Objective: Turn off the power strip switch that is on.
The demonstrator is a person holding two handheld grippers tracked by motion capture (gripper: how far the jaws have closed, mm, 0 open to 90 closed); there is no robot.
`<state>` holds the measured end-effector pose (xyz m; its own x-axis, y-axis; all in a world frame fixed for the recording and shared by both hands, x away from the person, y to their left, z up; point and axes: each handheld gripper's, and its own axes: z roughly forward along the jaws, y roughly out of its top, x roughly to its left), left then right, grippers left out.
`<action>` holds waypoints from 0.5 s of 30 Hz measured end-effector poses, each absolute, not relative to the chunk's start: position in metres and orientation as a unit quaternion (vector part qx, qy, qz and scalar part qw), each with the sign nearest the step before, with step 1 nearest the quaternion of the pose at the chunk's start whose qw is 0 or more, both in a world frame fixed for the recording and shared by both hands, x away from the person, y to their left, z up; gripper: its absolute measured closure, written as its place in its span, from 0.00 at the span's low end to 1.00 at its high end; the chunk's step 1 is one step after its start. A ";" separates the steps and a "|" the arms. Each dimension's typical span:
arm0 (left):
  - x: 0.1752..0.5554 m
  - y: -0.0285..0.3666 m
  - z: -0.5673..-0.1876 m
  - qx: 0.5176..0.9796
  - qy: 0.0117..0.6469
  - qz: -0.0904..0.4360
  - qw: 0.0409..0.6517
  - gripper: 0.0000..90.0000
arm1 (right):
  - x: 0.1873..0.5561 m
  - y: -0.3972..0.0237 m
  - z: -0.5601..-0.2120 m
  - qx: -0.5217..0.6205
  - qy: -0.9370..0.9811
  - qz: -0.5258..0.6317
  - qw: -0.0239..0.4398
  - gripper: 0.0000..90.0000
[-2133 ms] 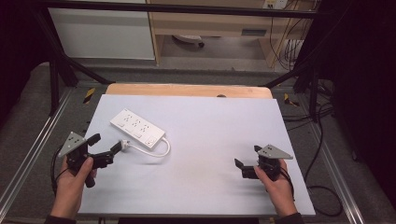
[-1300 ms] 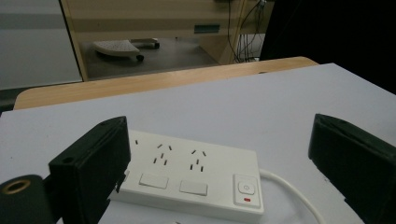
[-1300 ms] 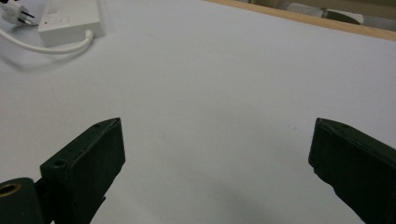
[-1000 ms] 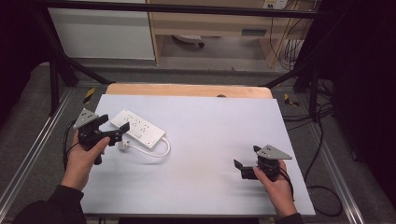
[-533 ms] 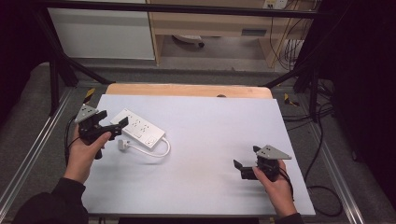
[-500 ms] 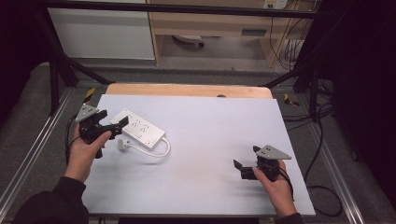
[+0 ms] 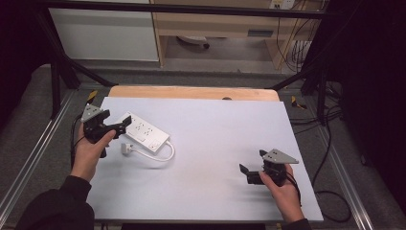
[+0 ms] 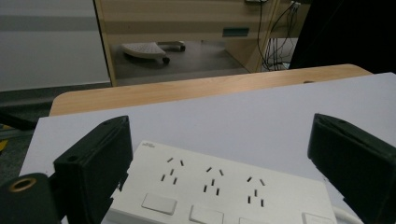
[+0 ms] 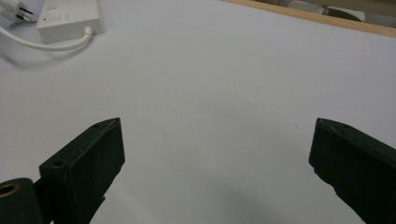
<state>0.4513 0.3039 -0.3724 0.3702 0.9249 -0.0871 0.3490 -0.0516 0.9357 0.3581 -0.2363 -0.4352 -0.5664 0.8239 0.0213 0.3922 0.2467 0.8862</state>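
Observation:
A white power strip [image 7: 143,132] with three sockets lies at the left of the white table top [image 7: 215,143], its white cable [image 7: 160,157] looping to a plug [image 7: 126,149] in front of it. My left gripper [image 7: 119,126] is open at the strip's left end, its jaws on either side of the strip [image 8: 219,191] without holding it. My right gripper [image 7: 249,170] rests open near the front right, with bare table [image 9: 210,93] between its jaws. In the right gripper view the strip's end [image 9: 70,18] and plug [image 9: 16,9] lie far off.
A wooden edge [image 7: 191,92] runs along the table's back. Behind it stand a shelf unit [image 7: 225,24] and a white panel [image 7: 105,33]. Black frame bars [image 7: 57,72] and cables [image 7: 330,143] flank the table.
My left gripper has moved up from the front left to the power strip's left end, and over the last half second it has hardly shifted. The right gripper has stayed put.

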 end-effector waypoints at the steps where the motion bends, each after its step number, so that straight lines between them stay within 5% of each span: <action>1: 0.452 0.305 -0.373 0.664 0.481 0.289 0.494 0.07 | 0.358 -0.237 -0.435 0.403 0.754 0.463 0.233 0.04; 15: 0.464 0.304 -0.384 0.676 0.492 0.277 0.474 0.09 | 0.360 -0.236 -0.436 0.407 0.753 0.463 0.231 0.04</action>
